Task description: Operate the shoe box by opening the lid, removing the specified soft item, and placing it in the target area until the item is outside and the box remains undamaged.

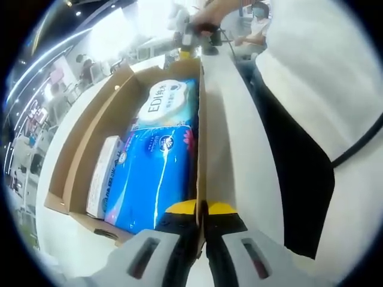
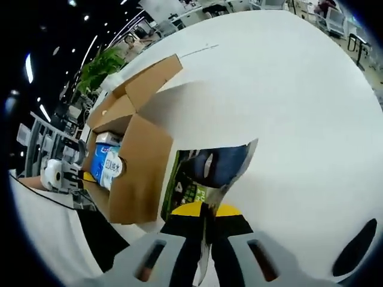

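The left gripper point(image 1: 201, 210) clamps the near side wall of the open cardboard shoe box point(image 1: 84, 140) on a white table point(image 2: 281, 89), where a blue soft pack point(image 1: 152, 173) lies inside beside a white pack point(image 1: 167, 103) and a slim white carton point(image 1: 103, 175). The right gripper point(image 2: 206, 214) pinches the raised edge of the box's printed lid point(image 2: 212, 167).

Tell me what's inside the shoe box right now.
Inside the shoe box: a blue soft pack, a white pack with blue lettering beyond it, and a slim white pack standing alongside. Whatever lies beneath them is covered.
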A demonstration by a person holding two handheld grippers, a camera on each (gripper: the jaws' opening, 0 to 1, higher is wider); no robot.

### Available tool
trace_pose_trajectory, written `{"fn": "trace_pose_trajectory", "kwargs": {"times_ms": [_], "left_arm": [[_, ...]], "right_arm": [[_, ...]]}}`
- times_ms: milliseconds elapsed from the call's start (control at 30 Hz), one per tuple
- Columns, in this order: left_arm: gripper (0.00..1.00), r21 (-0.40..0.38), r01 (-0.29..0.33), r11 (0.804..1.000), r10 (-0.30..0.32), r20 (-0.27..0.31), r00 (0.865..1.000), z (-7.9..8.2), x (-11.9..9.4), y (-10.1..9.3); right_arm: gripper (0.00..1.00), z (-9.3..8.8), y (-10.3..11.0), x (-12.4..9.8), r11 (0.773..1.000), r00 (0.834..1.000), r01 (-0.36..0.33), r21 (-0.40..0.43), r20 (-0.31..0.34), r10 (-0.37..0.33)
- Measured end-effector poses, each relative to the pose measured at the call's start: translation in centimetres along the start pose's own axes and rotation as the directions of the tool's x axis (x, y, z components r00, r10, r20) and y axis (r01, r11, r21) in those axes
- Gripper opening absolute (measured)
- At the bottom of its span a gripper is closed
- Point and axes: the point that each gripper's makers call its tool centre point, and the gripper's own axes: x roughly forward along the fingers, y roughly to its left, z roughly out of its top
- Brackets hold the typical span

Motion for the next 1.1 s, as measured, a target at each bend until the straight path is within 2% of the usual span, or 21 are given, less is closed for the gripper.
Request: {"fn": "trace_pose_trajectory", "kwargs": {"times_ms": [233, 367, 500, 700, 933, 1100], "left_arm": [[0.02, 0.0, -0.002, 1.0, 0.002, -0.002, 1.0, 0.0, 0.0, 0.0], [0.02, -0.001, -0.005, 1.0, 0.005, -0.002, 1.0, 0.0, -0.1, 0.0], [0.02, -0.005, -0.008, 1.0, 0.008, -0.003, 1.0, 0.0, -0.2, 0.0], [0.02, -0.001, -0.012, 1.0, 0.012, 0.0, 1.0, 0.1, -0.2, -0.1], [0.03, -0.003, -0.019, 1.0, 0.019, -0.001, 1.0, 0.1, -0.2, 0.0], [0.03, -0.003, -0.016, 1.0, 0.016, -0.002, 1.0, 0.1, -0.2, -0.1]], "right_arm": [[0.02, 0.0, -1.7, 0.7, 0.999, 0.999, 0.033, -0.027, 0.001, -0.033], [0.04, 0.9, -2.6, 0.8, 0.997, 0.997, 0.071, -0.029, 0.039, -0.07], [0.08, 1.1, -3.4, 1.1, 0.995, 0.995, 0.094, -0.039, 0.033, -0.093], [0.12, 1.0, -4.2, 1.1, 0.992, 0.992, 0.12, -0.043, 0.031, -0.119], [0.16, -0.2, -5.0, 1.3, 0.99, 0.99, 0.137, -0.038, 0.021, -0.136], [0.16, 0.0, -5.1, 1.0, 0.991, 0.991, 0.132, -0.015, 0.035, -0.131]]}}
